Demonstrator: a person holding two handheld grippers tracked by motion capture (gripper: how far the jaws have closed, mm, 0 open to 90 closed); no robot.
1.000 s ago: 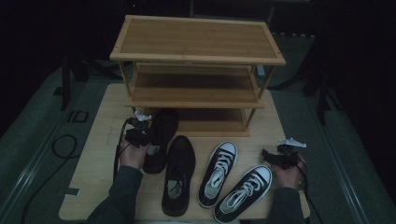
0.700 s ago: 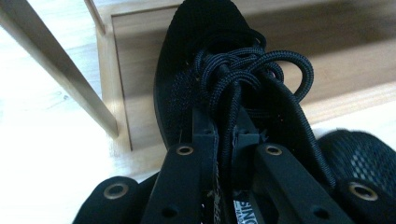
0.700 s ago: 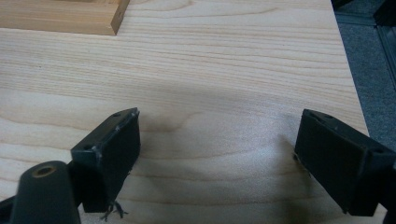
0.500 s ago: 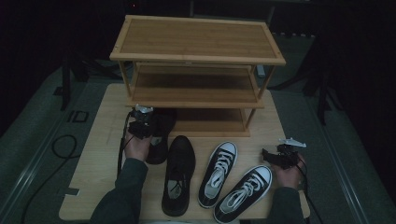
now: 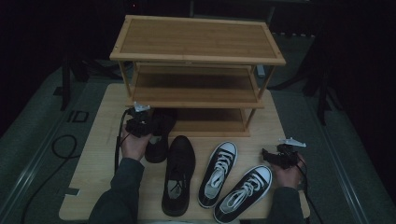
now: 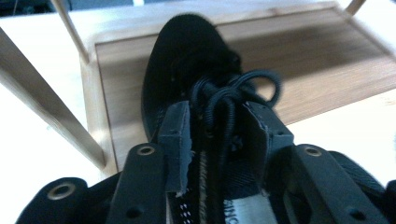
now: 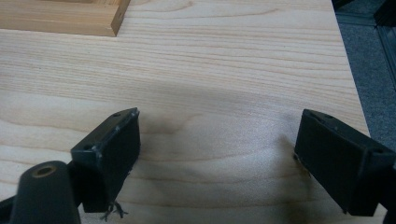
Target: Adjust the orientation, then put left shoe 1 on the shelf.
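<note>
Your black shoe (image 5: 159,133) lies left of centre in the high view, long axis running up the frame, toe (image 6: 189,35) pointing up onto the bottom shelf (image 5: 210,122) of the rack (image 5: 196,39) and heel toward you. In the left gripper view it is matt black, with a knot of black laces (image 6: 233,95) and a grey insole at the bottom edge.

Your left gripper (image 5: 139,125) sits over the shoe's opening. Its jaws have just been opening; they now stand apart with the laces and tongue between them, and the pads look slack rather than pressing. Your right gripper (image 5: 280,156) rests at the lower right over bare table (image 7: 233,60), jaws wide apart and holding nothing.

Since a second ago the shoe has slid up the frame, its toe now further under the rack. Your right hand has stayed where it was.
</note>
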